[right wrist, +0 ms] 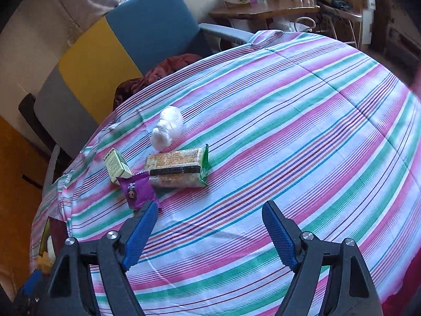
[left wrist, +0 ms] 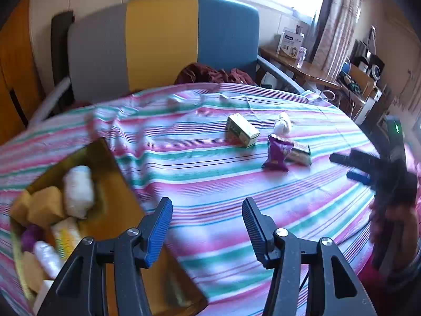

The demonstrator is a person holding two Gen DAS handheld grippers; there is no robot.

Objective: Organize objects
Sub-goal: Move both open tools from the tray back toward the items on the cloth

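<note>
Now both grippers hang spread and empty: left gripper (left wrist: 208,205) beside the half-filled box (left wrist: 115,184), right gripper (right wrist: 210,210) nearing the purple packet (right wrist: 136,188).

Purple packet (right wrist: 138,189), biscuit pack (right wrist: 176,168), small box (right wrist: 117,165), perhaps wrapped bun (right wrist: 167,127) clustered together.

Left claw (left wrist: 207,226): black angular arms, round silver screws at pivots, ribbed blue pads (left wrist: 158,230). Right claw (right wrist: 209,233): same build, black frame, silver screws, blue textured pads (right wrist: 279,237).
</note>
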